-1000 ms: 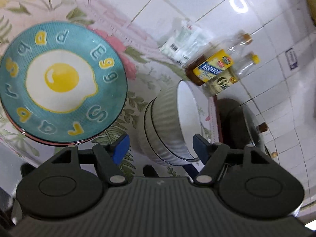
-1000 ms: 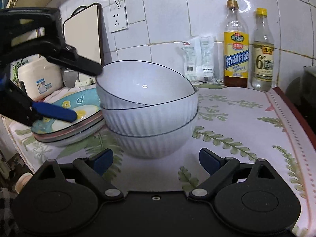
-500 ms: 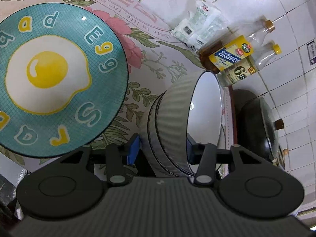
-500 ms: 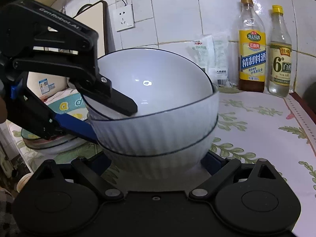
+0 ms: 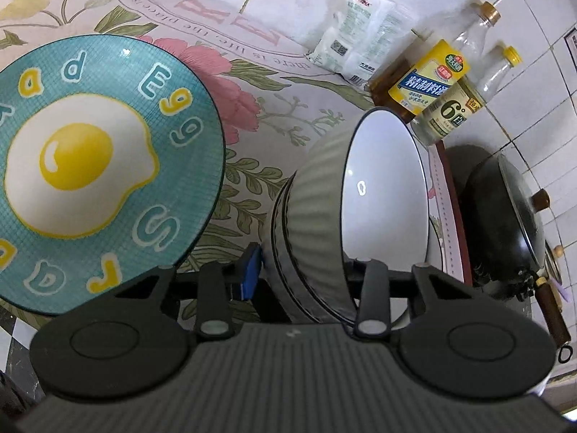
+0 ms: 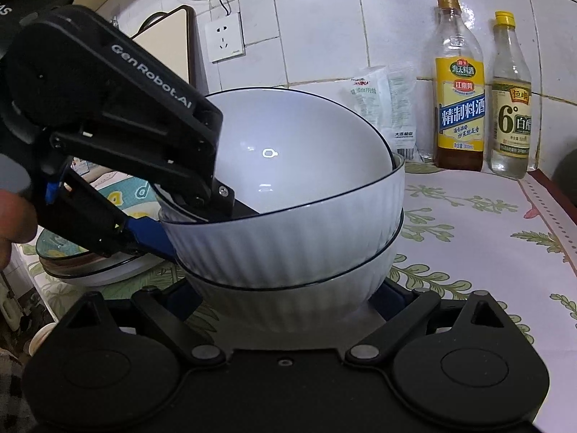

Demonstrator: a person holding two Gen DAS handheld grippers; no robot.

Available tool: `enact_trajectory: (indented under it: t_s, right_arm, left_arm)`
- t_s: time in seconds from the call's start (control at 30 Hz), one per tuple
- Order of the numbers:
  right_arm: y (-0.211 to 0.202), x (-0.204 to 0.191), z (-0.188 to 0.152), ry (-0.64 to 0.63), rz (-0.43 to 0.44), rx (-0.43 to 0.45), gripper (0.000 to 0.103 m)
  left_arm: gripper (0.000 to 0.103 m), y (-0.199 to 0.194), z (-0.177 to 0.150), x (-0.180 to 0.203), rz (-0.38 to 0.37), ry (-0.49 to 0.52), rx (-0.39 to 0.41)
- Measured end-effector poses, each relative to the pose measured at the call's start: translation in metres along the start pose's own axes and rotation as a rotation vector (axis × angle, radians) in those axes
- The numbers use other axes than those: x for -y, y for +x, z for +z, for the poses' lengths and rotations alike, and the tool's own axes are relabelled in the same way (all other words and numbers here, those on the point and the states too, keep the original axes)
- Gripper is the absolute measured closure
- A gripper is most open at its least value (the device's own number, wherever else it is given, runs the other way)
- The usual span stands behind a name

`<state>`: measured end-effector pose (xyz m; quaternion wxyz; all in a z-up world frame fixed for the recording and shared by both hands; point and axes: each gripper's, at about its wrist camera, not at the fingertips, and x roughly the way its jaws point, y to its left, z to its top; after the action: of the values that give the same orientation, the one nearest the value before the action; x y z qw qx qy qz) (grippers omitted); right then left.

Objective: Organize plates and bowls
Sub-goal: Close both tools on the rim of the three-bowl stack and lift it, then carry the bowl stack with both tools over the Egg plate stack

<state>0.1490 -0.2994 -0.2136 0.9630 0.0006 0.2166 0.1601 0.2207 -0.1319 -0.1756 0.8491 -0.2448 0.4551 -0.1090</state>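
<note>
Three white ribbed bowls [image 6: 288, 238] are stacked on the flowered cloth; the stack also shows in the left wrist view [image 5: 317, 216]. My left gripper [image 5: 303, 267] is shut on the rim of the upper bowls, one finger inside the top bowl and the blue pad outside; it shows in the right wrist view [image 6: 202, 216]. My right gripper [image 6: 285, 296] straddles the bottom bowl, its blue pads at both sides of the base. A teal egg plate [image 5: 90, 166] tops a plate stack to the left.
Two bottles [image 6: 459, 83] and a white packet [image 6: 386, 104] stand against the tiled wall behind the bowls. A black wok [image 5: 505, 216] sits to the right past the cloth's edge. A wall socket [image 6: 225, 38] and a board lean at the back left.
My left gripper moved in and closed on the bowl rim, one finger inside the top bowl. My right gripper moved forward until its fingers flank the bottom bowl.
</note>
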Motion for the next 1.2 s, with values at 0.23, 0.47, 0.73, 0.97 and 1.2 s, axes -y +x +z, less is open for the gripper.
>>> enact_trajectory:
  t_s: [0.23,0.47,0.73,0.97,1.2]
  right_arm:
    - [0.004,0.0,0.014,0.006,-0.009,-0.095,0.005]
    - [0.002,-0.002,0.008,0.014,-0.015,-0.065,0.005]
    - [-0.009,-0.009,0.021,0.022,-0.052,-0.044,0.005]
    - [-0.017,-0.024,0.047,-0.029,-0.032,-0.011,0.005]
    - [-0.017,-0.056,0.074,-0.11,0.03,0.01,0.005]
  left_arm:
    - [0.065,0.0,0.0,0.0,0.0,0.004,-0.004]
    - [0.065,-0.002,-0.001,0.003,0.015,0.042,-0.006]
    - [0.065,-0.017,0.008,0.014,-0.009,0.103,0.003]
    - [0.065,-0.049,0.022,0.018,-0.012,0.127,0.05]
    - [0.065,-0.092,0.033,0.0,0.007,0.122,0.101]
